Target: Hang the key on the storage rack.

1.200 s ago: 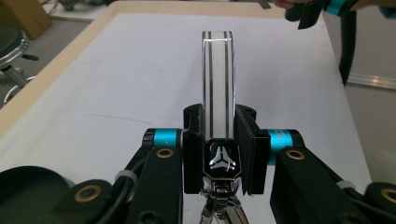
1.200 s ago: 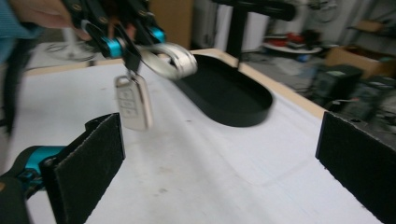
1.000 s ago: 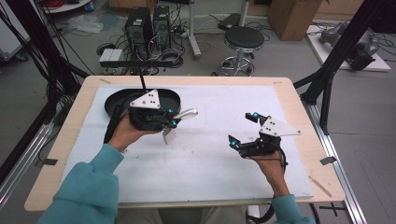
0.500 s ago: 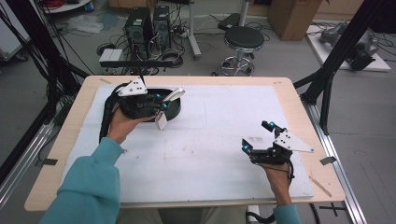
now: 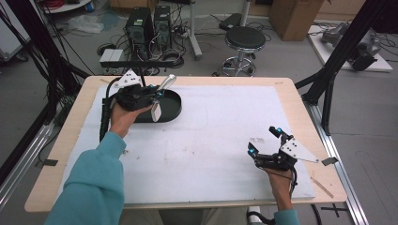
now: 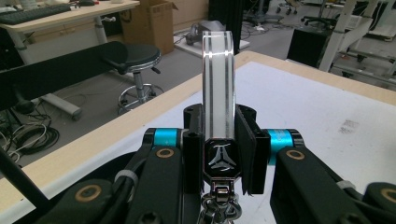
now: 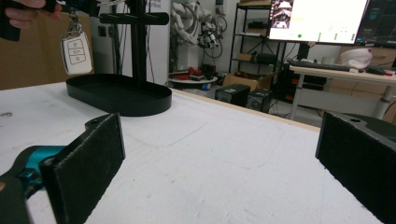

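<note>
My left gripper [image 5: 157, 93] is shut on a silver-white keychain strap [image 5: 166, 83] and held above a black oval tray [image 5: 172, 108] at the back left of the table. A white key fob [image 5: 156, 111] hangs from the strap over the tray. In the left gripper view the strap [image 6: 218, 84] stands upright between the shut jaws, a black badge and key ring below it. My right gripper [image 5: 264, 139] rests open near the front right. Its view shows the hanging fob [image 7: 76, 53], the tray [image 7: 119, 95] and a black T-shaped stand [image 7: 138, 46] rising from it.
A white mat [image 5: 211, 140] covers the wooden table [image 5: 286, 84]. A round stool [image 5: 244, 40] and computer cases [image 5: 145, 23] stand on the floor beyond the far edge. Black frame legs [image 5: 328, 79] rise at the right.
My left gripper has carried the strap and fob from the mat's middle back and left to above the tray. My right gripper has moved right and toward the front edge.
</note>
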Demonstrator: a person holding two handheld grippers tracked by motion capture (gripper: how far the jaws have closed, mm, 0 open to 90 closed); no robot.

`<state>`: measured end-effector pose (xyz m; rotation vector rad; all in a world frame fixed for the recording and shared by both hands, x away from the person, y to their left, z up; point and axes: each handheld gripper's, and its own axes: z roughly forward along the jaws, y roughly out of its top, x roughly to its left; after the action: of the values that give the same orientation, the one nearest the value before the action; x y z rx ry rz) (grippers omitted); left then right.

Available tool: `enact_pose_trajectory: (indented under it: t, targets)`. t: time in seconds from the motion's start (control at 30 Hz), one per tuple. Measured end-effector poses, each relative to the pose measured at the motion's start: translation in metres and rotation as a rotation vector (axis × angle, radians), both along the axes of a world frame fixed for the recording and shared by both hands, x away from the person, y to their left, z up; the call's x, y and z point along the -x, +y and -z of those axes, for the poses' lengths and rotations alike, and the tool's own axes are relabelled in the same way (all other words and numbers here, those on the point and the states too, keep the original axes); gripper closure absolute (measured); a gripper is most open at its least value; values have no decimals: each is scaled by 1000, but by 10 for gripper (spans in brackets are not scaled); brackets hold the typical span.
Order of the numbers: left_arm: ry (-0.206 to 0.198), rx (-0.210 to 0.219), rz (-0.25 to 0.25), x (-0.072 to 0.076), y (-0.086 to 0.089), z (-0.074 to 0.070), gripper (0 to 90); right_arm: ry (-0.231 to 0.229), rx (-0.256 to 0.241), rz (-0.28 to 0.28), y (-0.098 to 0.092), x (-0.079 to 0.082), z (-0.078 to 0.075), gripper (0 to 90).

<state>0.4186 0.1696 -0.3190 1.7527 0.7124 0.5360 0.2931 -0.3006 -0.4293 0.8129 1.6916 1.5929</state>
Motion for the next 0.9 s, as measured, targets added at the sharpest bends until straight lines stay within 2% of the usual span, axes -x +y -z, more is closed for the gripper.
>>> enact_pose_trajectory:
  t: [0.13, 0.23, 0.53, 0.57, 0.7, 0.9]
  targets:
    - [-1, 9, -27, -8, 0, 0, 742, -1, -5, 12, -2, 1, 6, 6]
    - [-5, -10, -39, -13, -2, 1, 742, 2, -6, 18, -4, 1, 10, 6]
    - [23, 1, -85, -23, 0, 6, 742, -31, -31, 25, -8, 4, 16, 6]
    - [21, 0, -87, -24, 0, 5, 742, -44, -23, 23, -8, 3, 16, 6]
    - [28, 9, -92, -30, -1, 2, 742, -40, -24, 21, -7, 3, 18, 6]
    - [41, -14, -99, -37, -6, 3, 742, -60, -29, 12, -9, 3, 22, 6]
